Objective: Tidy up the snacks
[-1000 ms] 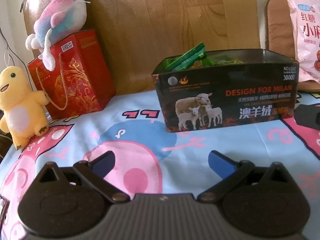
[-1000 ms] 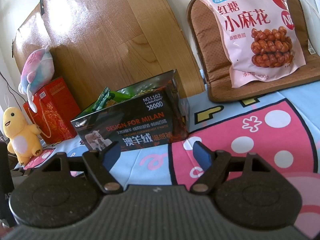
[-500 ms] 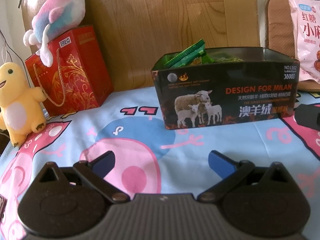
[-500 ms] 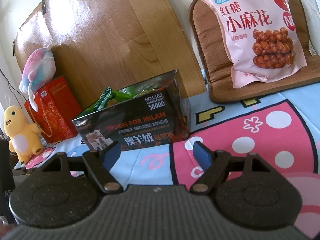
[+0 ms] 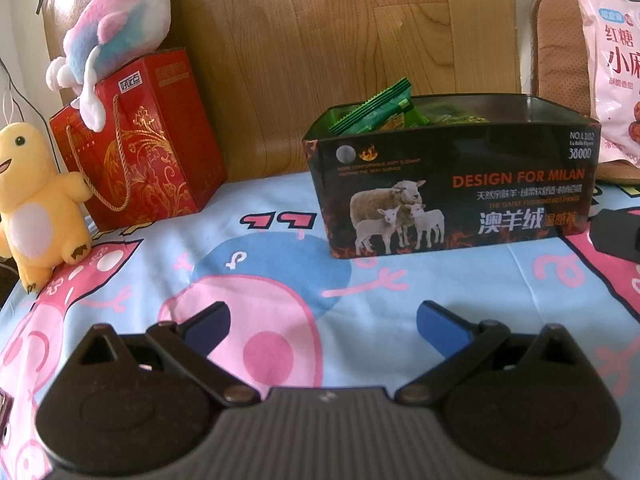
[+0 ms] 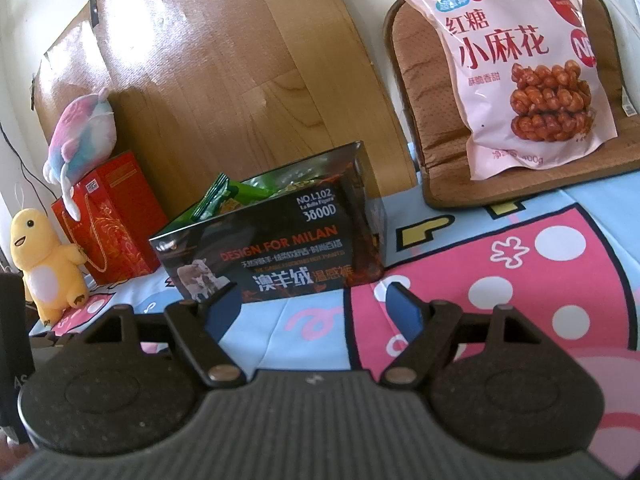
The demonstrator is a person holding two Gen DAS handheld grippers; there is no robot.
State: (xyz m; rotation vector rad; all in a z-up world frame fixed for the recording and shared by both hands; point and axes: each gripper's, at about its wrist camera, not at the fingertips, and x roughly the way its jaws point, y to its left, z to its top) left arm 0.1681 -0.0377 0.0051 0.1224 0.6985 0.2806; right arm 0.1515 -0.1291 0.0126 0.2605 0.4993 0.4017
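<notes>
Box (image 5: 452, 184) of snacks ahead of left tool (image 5: 323, 326), apart, jaws spread

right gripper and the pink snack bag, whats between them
In the right wrist view, only the printed bed sheet and the front of the brown cushion that the pink snack bag leans on. The right gripper is open and empty.
</notes>
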